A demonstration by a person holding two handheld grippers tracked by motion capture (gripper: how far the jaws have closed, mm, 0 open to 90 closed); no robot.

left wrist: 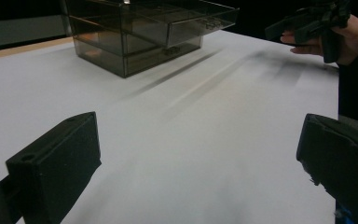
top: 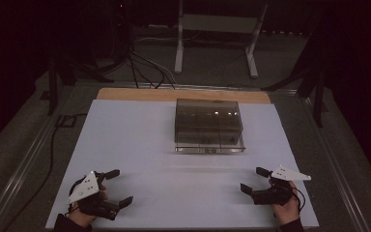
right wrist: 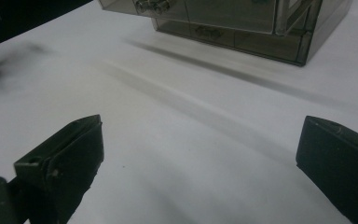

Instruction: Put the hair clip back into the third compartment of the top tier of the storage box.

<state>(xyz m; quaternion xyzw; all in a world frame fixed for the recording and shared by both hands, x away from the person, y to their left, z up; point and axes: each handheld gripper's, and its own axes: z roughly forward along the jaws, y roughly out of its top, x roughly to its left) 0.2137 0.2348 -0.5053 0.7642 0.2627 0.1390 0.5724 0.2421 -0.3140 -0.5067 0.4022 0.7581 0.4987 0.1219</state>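
Observation:
A smoked clear plastic drawer box [top: 208,124] stands on the white table [top: 140,145], toward the far middle; it has several small drawers, and one top drawer [left wrist: 200,21] sticks out a little. My left gripper [top: 118,186] rests at the near left, open, nothing between its jaws. My right gripper [top: 255,180] rests at the near right, open and empty too. Both point inward across the table. The left gripper view looks past its own wide-spread jaws at the box [left wrist: 135,37] and the other hand's gripper [left wrist: 307,25]. The box front [right wrist: 233,28] fills the top of the right gripper view.
A wooden strip [top: 183,94] runs along the table's far edge. Beyond it, cables [top: 145,67] lie on the floor by a white metal stand [top: 217,34]. Metal rails [top: 24,159] flank the table on both sides. Bare white surface lies between the grippers and the box.

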